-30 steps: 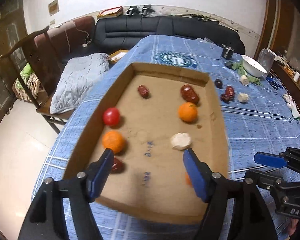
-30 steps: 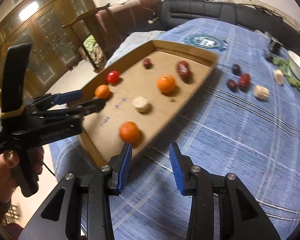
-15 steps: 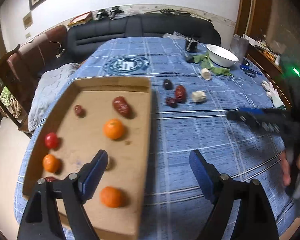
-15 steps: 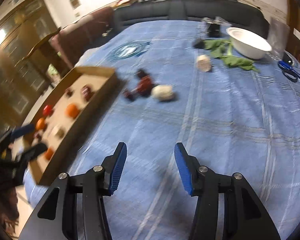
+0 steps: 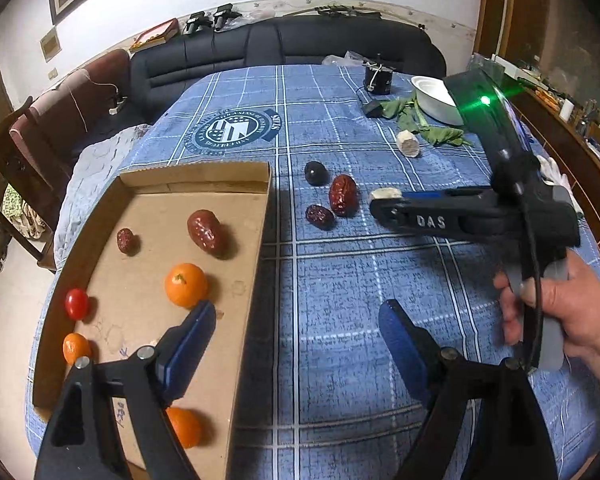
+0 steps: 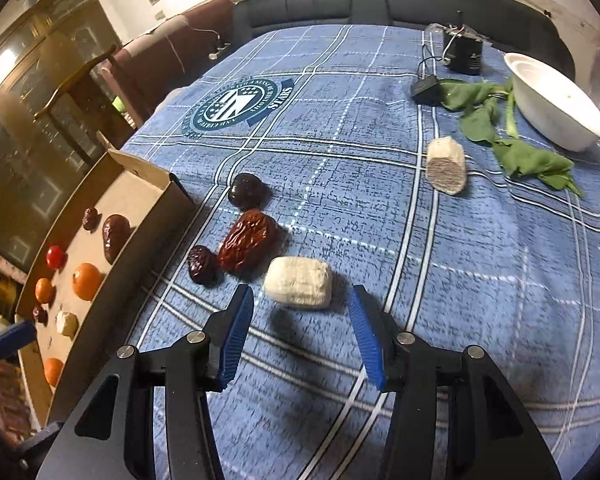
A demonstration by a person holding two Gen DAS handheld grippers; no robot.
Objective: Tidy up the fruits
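Note:
A shallow cardboard tray (image 5: 256,248) (image 6: 148,176) on the blue checked tablecloth holds oranges (image 5: 185,284), a cherry tomato (image 5: 76,303), red dates (image 5: 205,231) and a pale chunk (image 6: 66,322). Beside it on the cloth lie a large red date (image 6: 247,245), a small dark date (image 6: 201,264), a black fruit (image 6: 245,194) and a pale chunk (image 6: 298,288). My right gripper (image 6: 302,334) is open and empty, just short of that chunk. My left gripper (image 5: 300,348) is open and empty over the tray's right edge.
A second pale chunk (image 6: 446,165), green leaves (image 6: 512,148), a white bowl (image 6: 556,100) and a black device with a cable (image 6: 462,54) sit at the far right. A black sofa (image 5: 284,52) and chairs stand beyond the table.
My right gripper has moved forward to the loose fruits and now frames the pale chunk. My left gripper has shifted slightly; the right gripper's hand now crosses its view.

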